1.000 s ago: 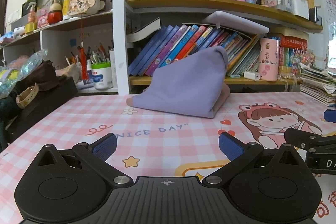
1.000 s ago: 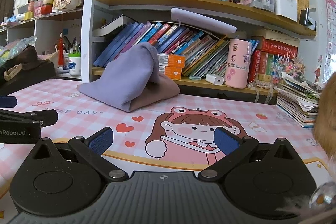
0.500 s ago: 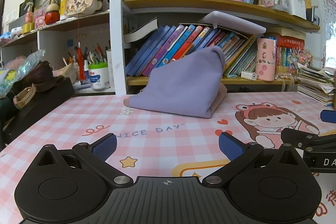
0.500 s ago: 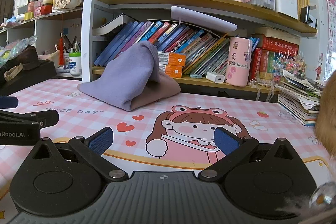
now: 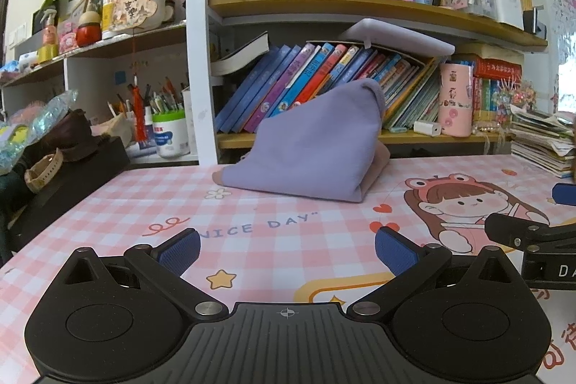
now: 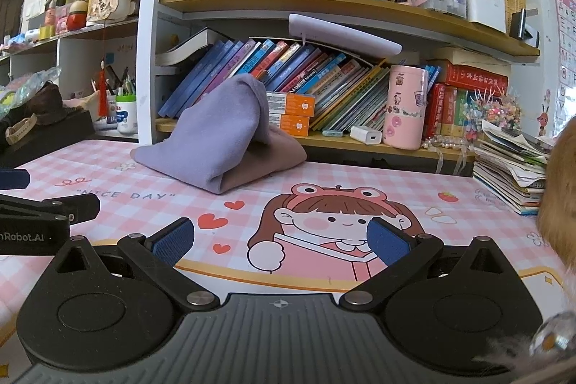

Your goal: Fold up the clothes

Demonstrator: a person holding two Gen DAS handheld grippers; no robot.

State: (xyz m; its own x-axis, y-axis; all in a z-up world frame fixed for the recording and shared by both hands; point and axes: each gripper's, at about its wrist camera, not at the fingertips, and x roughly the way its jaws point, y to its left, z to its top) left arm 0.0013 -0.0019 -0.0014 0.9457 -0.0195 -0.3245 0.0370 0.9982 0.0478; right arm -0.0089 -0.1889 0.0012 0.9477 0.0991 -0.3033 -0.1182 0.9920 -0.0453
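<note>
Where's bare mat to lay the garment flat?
Free: the pink checked mat between the purple garment and both open grippers, left and right. Crowded: the bookshelf behind it, paper stack right, dark box left.

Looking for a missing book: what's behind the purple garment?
Slanted books on the low shelf show above the purple garment; their lower parts are hidden.

garment (image 5: pixel 306 146) on table (image 5: pixel 252 225) | leaning on bookshelf (image 5: pixel 324 0) behind
</note>
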